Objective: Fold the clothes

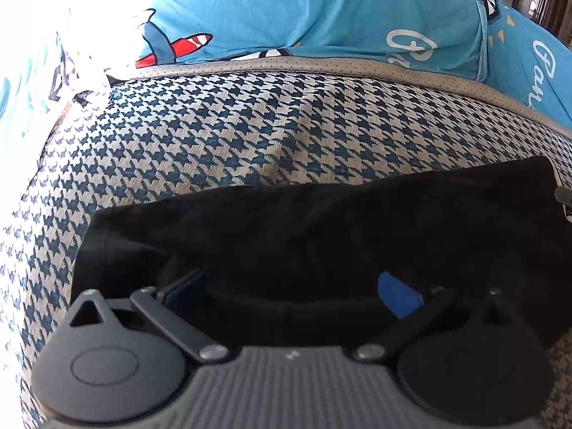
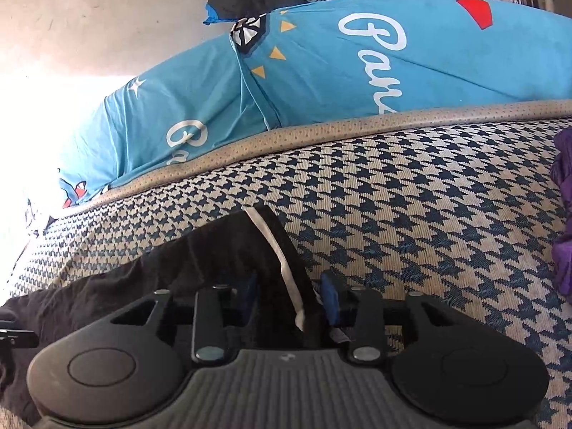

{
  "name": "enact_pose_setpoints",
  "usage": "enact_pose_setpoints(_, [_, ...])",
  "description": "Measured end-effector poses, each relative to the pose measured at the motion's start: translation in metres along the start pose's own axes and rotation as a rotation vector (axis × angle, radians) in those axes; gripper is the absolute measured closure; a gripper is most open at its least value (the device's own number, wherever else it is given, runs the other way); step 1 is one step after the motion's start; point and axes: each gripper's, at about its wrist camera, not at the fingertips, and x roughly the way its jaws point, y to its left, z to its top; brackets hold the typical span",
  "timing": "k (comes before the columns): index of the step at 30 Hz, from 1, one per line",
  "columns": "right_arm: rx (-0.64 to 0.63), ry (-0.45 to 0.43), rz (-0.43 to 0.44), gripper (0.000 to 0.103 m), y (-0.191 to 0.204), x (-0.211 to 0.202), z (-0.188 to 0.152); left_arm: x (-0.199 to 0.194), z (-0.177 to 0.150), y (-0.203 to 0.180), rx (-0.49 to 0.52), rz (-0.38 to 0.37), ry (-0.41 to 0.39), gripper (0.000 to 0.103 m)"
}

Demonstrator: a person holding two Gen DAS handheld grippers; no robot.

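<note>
Left tongs (image 1: 291, 287) spread wide over black garment (image 1: 321, 221), long axis sideways on houndstooth cushion (image 1: 214, 132), right tongs (image 2: 291, 295) pinching its white-striped end

Purple cloth (image 2: 564, 214) cut by the right edge — left claw (image 1: 291, 291) fingertips sunk in black garment (image 1: 321, 221).

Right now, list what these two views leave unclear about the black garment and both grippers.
- Left wrist view: the black garment hides the left gripper tips; grip unclear.
- Right wrist view: the garment's near edge sits under the right gripper body; its left end is cut off by the frame edge.
- Garment type: unidentifiable, too dark.
</note>
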Motion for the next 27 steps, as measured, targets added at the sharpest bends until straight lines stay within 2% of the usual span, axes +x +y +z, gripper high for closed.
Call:
enact_pose_setpoints(2, [0.023,-0.023,0.045,0.045,-0.006,0.001,0.004,0.000,0.000,0.000,0.002,0.002,0.000,0.000])
enact_pose_setpoints(11, [-0.005,0.016,0.163,0.044,-0.015,0.025,0.011,0.003,0.003,0.000,0.002,0.001,0.006,0.000])
enact_pose_setpoints(12, [-0.017,0.020,0.172,0.045,-0.013,0.027,0.011,0.004,0.003,0.000,0.000,0.000,0.007,0.000])
enact_pose_setpoints(14, [-0.049,0.032,0.185,0.058,-0.009,0.032,0.011,0.005,0.004,-0.001,-0.004,-0.003,0.011,0.000])
enact_pose_setpoints(15, [-0.063,0.036,0.185,0.059,-0.007,0.035,0.011,0.006,0.004,-0.001,-0.004,-0.004,0.012,0.000])
enact_pose_setpoints(18, [-0.046,0.034,0.199,0.071,-0.007,0.039,0.011,0.007,0.003,-0.002,0.000,-0.001,0.012,0.000])
enact_pose_setpoints(19, [-0.040,0.037,0.208,0.080,-0.007,0.040,0.011,0.007,0.003,-0.002,0.002,0.002,0.011,0.000])
enact_pose_setpoints(27, [-0.029,-0.028,0.147,0.091,-0.001,0.030,0.013,0.006,0.006,0.008,-0.052,0.026,-0.003,0.000])
